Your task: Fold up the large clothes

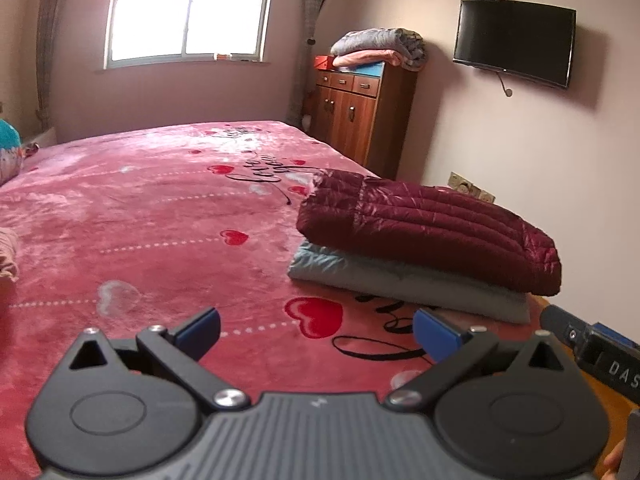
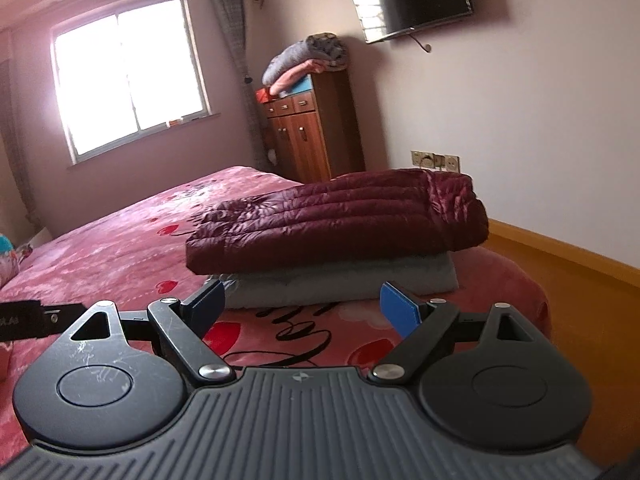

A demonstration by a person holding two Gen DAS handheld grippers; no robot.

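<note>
- While both tools hover low over the bed (image 1: 120, 208), the left tool (image 1: 316, 330) has its blue-padded fingers (image 1: 200, 330) spread wide apart with nothing between them
- the right tool (image 2: 302, 306) is likewise spread wide and holds nothing; its blue pads (image 2: 400, 312) sit just short of the clothes stack
- a folded maroon quilted jacket (image 1: 432, 224) lies on top of a folded grey garment (image 1: 400, 284), the two stacked near the bed's right edge
- the bed is covered with a pink blanket printed with red hearts and black script
- in the left wrist view, the right tool's body shows at the lower right edge, beside the stack
- a wooden cabinet (image 1: 360, 112) stands against the far wall with folded blankets (image 1: 380, 46) piled on it
- a dark television (image 1: 516, 42) hangs on the wall, and a bright window (image 1: 188, 8) lies beyond the bed
</note>
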